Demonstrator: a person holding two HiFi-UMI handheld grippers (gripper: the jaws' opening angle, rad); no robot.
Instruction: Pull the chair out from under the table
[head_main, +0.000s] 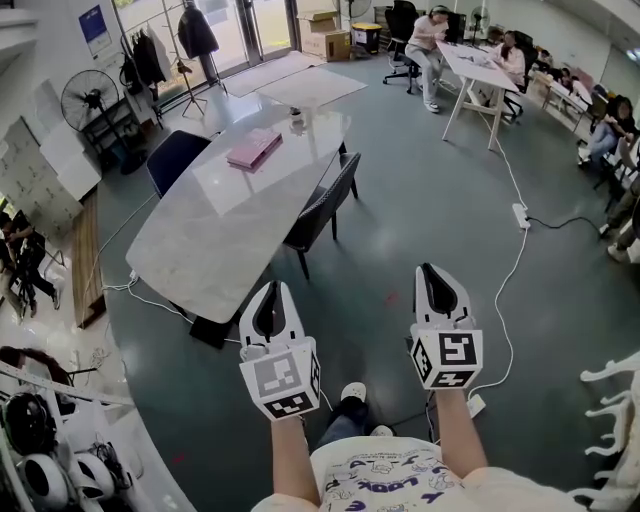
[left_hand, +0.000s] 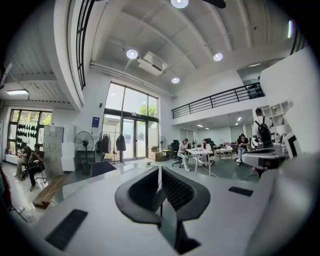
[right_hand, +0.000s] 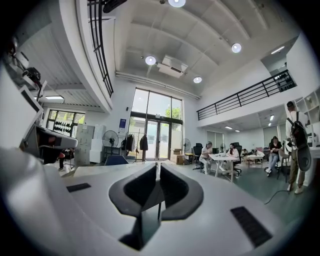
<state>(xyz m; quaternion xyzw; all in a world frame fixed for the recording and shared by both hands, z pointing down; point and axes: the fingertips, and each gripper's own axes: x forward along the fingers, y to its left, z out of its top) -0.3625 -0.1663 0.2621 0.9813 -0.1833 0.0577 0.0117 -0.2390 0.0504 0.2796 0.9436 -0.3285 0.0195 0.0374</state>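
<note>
A dark chair (head_main: 322, 208) is tucked under the right side of the long grey table (head_main: 215, 235), its back against the table edge. Both grippers are held level over the floor, well short of the chair. My left gripper (head_main: 272, 291) is shut and empty, pointing toward the table's near end. My right gripper (head_main: 432, 272) is shut and empty too, further right over bare floor. In the left gripper view the jaws (left_hand: 160, 172) meet at the tips, with the table (left_hand: 95, 181) beyond. The right gripper view shows its jaws (right_hand: 158, 171) closed as well.
A blue chair (head_main: 176, 157) stands at the table's far left side. A pink book (head_main: 254, 149) lies on the table. A white cable and power strip (head_main: 520, 215) run across the floor at right. People sit at a white desk (head_main: 478, 70) far back. A fan (head_main: 90, 100) stands left.
</note>
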